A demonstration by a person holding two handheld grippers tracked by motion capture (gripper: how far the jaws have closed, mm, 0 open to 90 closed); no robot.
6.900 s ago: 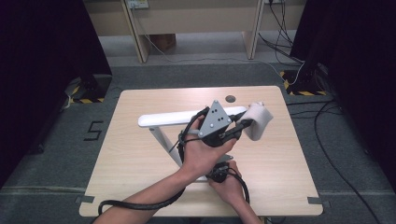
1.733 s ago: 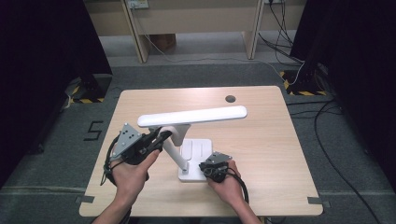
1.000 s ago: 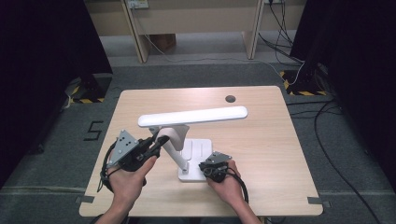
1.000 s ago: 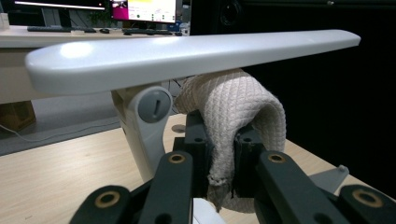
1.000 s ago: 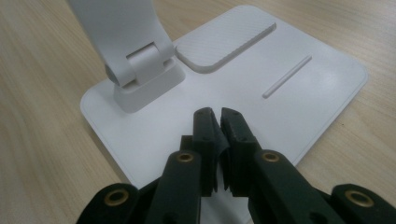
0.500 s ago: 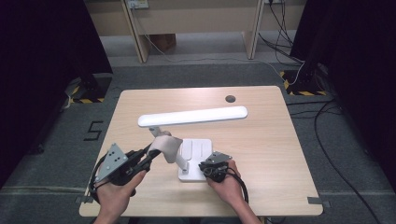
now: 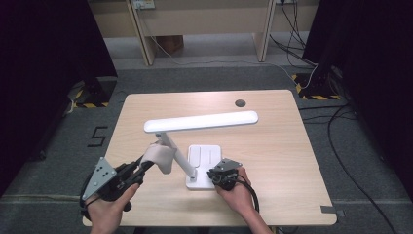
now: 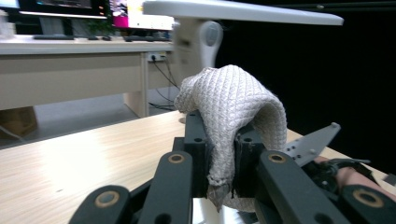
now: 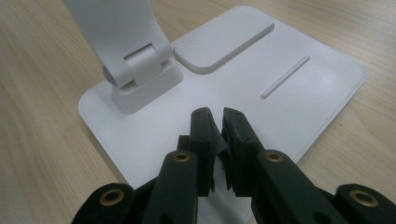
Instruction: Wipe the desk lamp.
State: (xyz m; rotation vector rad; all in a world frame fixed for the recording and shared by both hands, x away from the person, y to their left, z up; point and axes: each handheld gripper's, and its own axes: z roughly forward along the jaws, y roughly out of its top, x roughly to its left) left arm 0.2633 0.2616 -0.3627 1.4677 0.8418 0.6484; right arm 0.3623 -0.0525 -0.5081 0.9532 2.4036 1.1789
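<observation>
A white desk lamp stands mid-table, with a flat base [image 7: 207, 157], a slanted arm [image 7: 178, 156] and a long head bar [image 7: 202, 121]. My left gripper [image 7: 145, 165] is near the front left, shut on a white woven cloth [image 7: 160, 157] that hangs just left of the lamp arm. In the left gripper view the cloth [image 8: 231, 105] bulges over the jaws of the gripper [image 8: 218, 137], below the head bar [image 8: 243, 10]. My right gripper [image 7: 223, 174] rests at the base's front right corner. Its jaws [image 9: 215, 116] are shut over the base plate [image 9: 299, 93].
A dark round hole [image 7: 239, 103] sits near the table's far edge. Bare wood lies to the right of the lamp and along the back. Desk legs and cables [image 7: 336, 122] are on the floor beyond the table.
My left gripper carried the cloth from the lamp head's right end down to the left, then drew back toward the front left edge. The right gripper stayed on the base.
</observation>
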